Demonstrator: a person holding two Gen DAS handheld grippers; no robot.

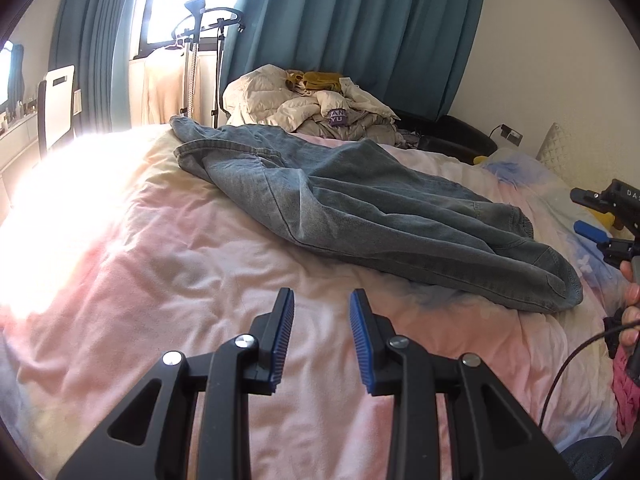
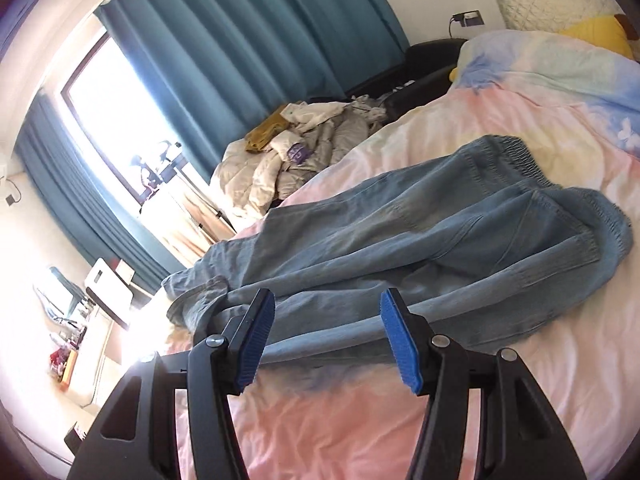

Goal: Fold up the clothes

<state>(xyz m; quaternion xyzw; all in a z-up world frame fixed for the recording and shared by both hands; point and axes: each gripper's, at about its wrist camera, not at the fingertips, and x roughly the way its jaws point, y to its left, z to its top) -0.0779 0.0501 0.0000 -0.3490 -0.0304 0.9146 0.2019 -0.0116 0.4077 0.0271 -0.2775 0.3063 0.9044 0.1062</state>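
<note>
Left wrist view, as I read it from my station. Item one: left claw [image 1: 322,300], blue pads apart with a narrow gap, nothing between them, hanging over bare pink bedding. Item two: jeans [image 1: 360,208], light blue denim, lying crumpled and roughly doubled lengthwise across the middle of the bed [image 1: 160,280], one end toward the far edge by the window, the other toward the right edge. Item three: right claw [image 1: 592,232], seen at the right edge, gripped by a hand [image 1: 632,304]; from its own camera I log its pads wide apart, empty, just short of the jeans' near fold. Item four: heap of pale quilted clothing [image 1: 304,108] past the bed's far edge. Item five: teal curtains [image 1: 360,20] behind it.
</note>
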